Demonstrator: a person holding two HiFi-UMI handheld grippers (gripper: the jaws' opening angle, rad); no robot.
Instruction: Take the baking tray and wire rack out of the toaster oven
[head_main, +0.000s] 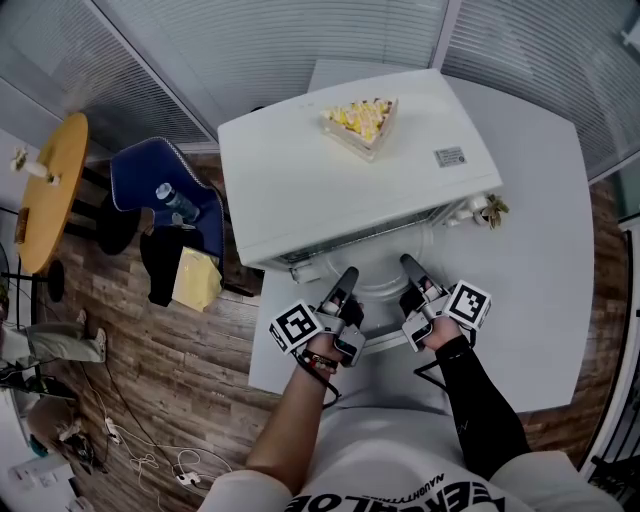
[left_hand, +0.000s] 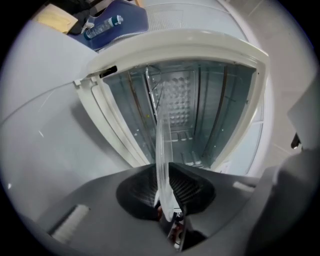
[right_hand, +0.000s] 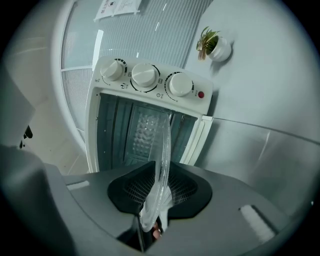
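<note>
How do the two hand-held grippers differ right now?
The left hand-held gripper clamps the left rim of the clear tray; the right hand-held gripper clamps its right rim. A bare forearm carries the left one, a black sleeve the right. Both point into the open toaster oven.

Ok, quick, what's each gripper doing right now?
Left gripper: shut on the edge of the clear baking tray.
Right gripper: shut on the same tray's edge.
</note>
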